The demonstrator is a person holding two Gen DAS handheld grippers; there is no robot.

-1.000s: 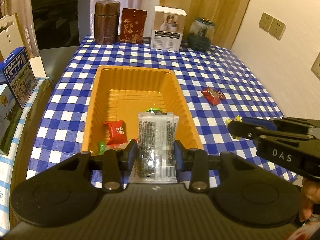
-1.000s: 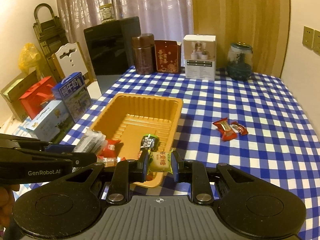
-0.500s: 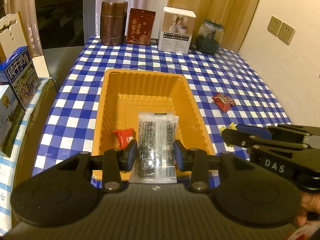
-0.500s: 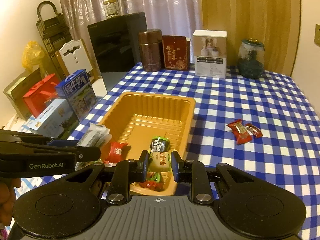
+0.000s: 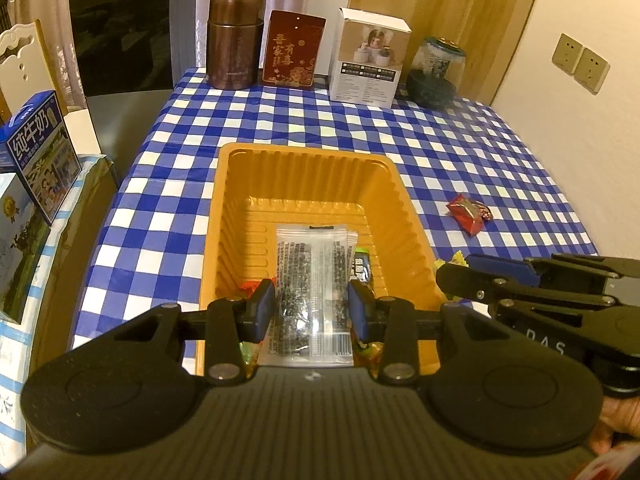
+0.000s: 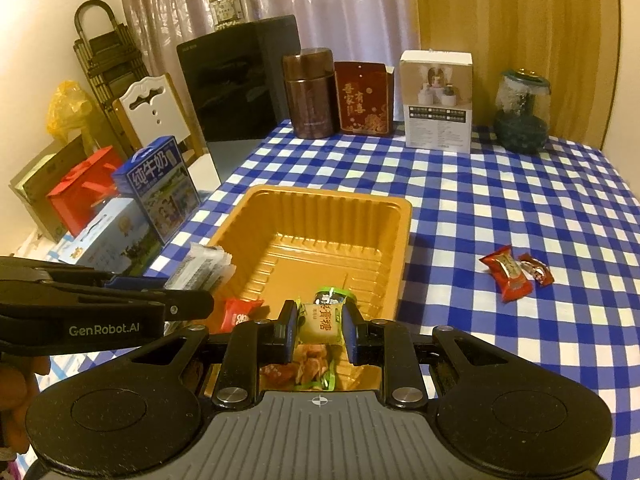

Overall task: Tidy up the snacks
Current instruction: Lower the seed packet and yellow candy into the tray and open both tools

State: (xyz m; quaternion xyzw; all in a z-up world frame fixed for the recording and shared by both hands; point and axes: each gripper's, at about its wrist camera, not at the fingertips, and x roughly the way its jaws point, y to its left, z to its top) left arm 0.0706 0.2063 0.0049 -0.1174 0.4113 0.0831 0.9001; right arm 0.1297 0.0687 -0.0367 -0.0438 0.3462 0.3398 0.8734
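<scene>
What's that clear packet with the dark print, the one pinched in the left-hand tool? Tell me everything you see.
The clear plastic snack packet is flat and rectangular, with crimped ends, a pale centre seam, dense dark print and a barcode near one corner. The left gripper clamps its long edges. It hangs above the orange plastic tray, over loose wrapped sweets, lengthwise along the fingers. Its contents are not readable.

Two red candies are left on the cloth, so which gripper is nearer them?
Right. The right gripper is over the tray's candy-side edge; the left gripper is further from the red candies.
</scene>
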